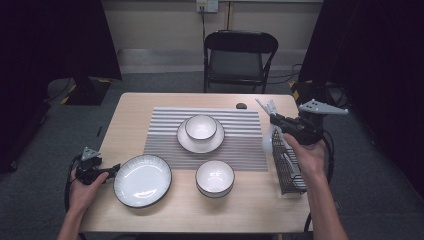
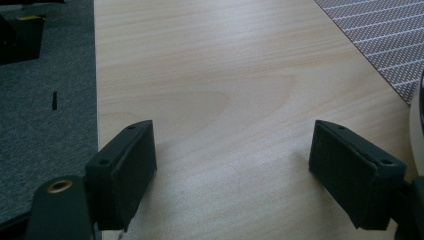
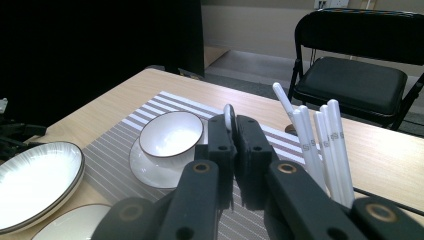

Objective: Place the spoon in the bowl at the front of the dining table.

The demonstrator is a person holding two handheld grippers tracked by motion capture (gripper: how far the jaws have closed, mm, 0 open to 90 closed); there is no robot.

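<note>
My right gripper (image 1: 274,121) is raised at the table's right side, above the left end of a wire rack (image 1: 288,169). Its jaws (image 3: 234,125) are shut on the thin rim of a small white dish (image 3: 229,116), which hangs below them (image 1: 267,142). Several white sticks (image 3: 320,142) stand just right of the jaws. My left gripper (image 1: 115,170) rests low at the front left, beside the rim of a large white plate (image 1: 142,180). It is open (image 2: 232,172), with bare wood between the pads.
A striped placemat (image 1: 165,135) holds a bowl (image 1: 201,126) on a saucer (image 1: 200,144). A second bowl (image 1: 215,177) sits in front of it. A small dark object (image 1: 241,105) lies at the far edge. A black chair (image 1: 240,55) stands beyond the table.
</note>
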